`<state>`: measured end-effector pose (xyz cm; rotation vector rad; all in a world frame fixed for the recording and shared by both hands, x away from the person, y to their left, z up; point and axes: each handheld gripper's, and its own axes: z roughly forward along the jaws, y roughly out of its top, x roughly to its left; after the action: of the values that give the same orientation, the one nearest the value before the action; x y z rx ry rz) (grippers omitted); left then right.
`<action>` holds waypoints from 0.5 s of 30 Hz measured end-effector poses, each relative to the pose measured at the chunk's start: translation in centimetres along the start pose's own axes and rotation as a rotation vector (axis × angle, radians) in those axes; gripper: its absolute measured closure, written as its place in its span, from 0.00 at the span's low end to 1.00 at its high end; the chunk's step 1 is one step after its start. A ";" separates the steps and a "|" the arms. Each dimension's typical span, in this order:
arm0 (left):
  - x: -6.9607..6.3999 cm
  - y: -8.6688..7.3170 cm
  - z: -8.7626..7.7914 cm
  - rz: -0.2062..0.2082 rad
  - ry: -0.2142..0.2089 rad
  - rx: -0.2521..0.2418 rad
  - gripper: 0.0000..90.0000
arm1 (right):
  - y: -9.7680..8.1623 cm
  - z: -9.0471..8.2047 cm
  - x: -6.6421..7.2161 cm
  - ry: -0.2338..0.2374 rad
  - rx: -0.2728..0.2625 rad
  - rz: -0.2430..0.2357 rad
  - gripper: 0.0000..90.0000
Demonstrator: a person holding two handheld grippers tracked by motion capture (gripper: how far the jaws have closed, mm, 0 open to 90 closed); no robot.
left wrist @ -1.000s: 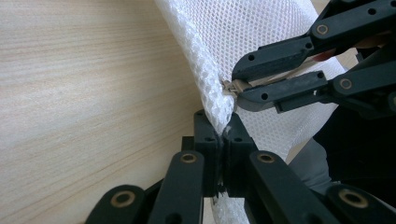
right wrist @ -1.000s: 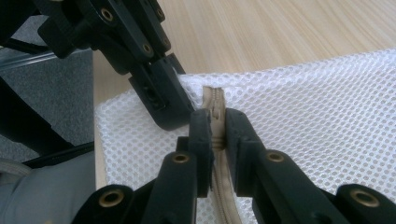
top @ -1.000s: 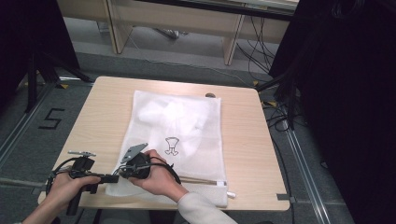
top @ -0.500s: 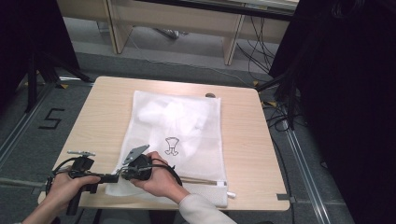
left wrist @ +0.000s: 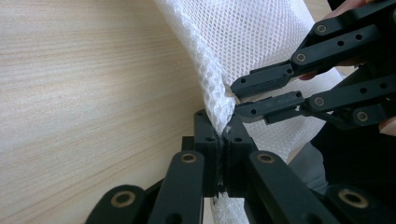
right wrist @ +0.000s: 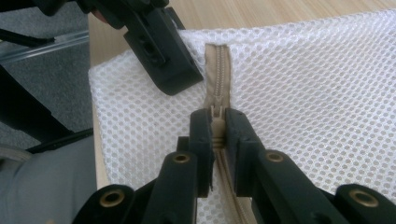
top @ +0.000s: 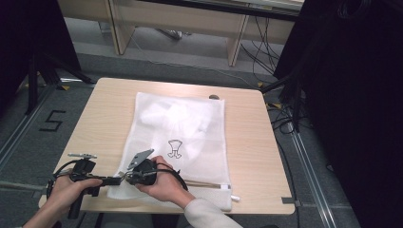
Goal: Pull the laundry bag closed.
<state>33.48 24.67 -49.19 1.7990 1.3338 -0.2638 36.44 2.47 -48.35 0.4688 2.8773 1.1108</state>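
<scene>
A white mesh laundry bag point(top: 180, 128) with a small dark print lies flat on the wooden table point(top: 247, 142). A beige zipper point(right wrist: 217, 65) runs along its near edge point(top: 204, 184). My left gripper point(top: 115, 180) is shut on the bag's near left corner point(left wrist: 219, 109), with the mesh pinched between its jaws. My right gripper point(top: 127, 176) points left, close to the left one, and is shut on the zipper pull point(right wrist: 217, 122). In the left gripper view the right gripper point(left wrist: 236, 98) comes in from the right. The left gripper's jaw tip point(right wrist: 170, 70) sits just beyond the pull.
Bare tabletop lies left and right of the bag. A white tab point(top: 235, 198) ends the zipper at the near right. A small dark object point(top: 214, 97) sits at the table's far edge. Grey floor with a painted 5 point(top: 51, 121), desk legs and cables surround the table.
The right hand and its gripper have edged very slightly to the right along the bag's near edge. The left gripper has stayed on the corner.
</scene>
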 end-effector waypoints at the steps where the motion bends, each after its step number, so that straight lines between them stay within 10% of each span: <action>1: -0.1 0.0 0.0 -0.002 0.010 -0.008 0.96 | 0.0 -0.1 -0.1 -0.002 0.006 -0.016 0.92; 15: -0.4 0.0 0.1 0.027 0.030 0.000 0.96 | -0.7 -0.2 0.1 -0.016 0.015 -0.022 0.92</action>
<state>33.35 24.35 -48.98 1.8255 1.3295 -0.2231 36.18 1.87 -48.63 0.4428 2.8714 1.0781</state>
